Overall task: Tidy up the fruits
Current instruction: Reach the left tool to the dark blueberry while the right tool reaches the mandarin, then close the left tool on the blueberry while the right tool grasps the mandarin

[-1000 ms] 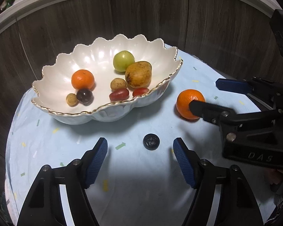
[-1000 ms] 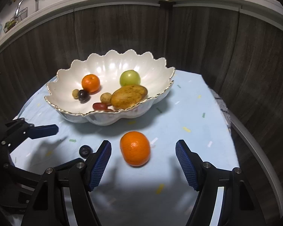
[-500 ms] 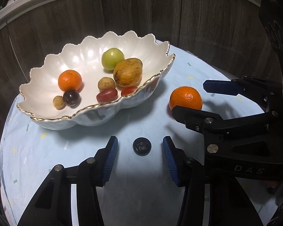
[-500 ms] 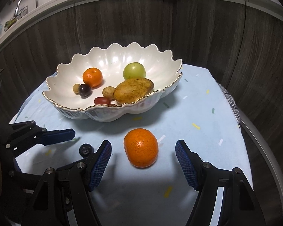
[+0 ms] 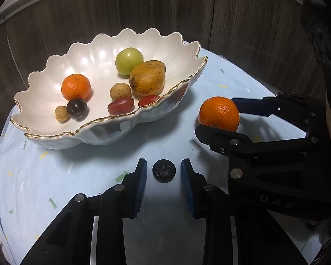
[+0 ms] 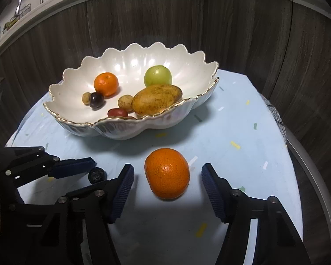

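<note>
We see a round desk (image 6: 242,114) under a pale blue cloth flecked with small coloured shapes, dark wood-grain panelling curving behind it and a white ledge above, with a tap at the far left. A scalloped white bowl (image 5: 55,132) with a gilt rim sits at the far side, holding fruit. Our left tongs (image 5: 163,172) are closing around a small dark fruit (image 5: 164,170) lying on the cloth, pads not yet touching it. Our right tongs (image 6: 167,181) are closing around a loose orange (image 6: 167,173) near the bowl, gaps on both sides.
</note>
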`<state>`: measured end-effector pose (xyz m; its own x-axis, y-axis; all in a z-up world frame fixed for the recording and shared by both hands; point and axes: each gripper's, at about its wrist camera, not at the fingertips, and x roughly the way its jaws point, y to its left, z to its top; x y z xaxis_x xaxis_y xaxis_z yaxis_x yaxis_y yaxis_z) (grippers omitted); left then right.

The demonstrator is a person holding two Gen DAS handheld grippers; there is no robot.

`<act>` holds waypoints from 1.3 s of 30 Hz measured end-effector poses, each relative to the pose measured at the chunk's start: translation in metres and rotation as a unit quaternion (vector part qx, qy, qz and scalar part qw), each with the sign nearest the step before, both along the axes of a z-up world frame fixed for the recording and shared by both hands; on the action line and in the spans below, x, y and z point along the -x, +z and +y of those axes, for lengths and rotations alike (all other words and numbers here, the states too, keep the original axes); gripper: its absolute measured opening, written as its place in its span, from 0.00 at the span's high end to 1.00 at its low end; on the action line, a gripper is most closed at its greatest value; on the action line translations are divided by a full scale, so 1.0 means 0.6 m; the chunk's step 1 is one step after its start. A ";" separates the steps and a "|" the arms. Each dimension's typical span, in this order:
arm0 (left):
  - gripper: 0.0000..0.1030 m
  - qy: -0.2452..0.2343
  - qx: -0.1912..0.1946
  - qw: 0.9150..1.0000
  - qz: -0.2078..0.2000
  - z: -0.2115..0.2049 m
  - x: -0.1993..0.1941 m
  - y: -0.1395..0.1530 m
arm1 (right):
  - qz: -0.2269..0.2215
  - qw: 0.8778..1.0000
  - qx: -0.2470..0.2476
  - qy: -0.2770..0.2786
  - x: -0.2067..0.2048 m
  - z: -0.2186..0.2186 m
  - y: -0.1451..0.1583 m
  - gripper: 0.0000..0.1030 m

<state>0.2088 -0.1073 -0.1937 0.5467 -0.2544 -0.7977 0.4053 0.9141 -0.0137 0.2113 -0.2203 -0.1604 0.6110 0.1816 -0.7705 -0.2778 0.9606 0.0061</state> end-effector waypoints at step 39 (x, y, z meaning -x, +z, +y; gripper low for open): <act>0.81 0.012 0.002 1.000 -0.026 0.024 0.043 0.077 | -0.010 0.999 -0.036 -0.017 0.052 -0.006 0.052 0.62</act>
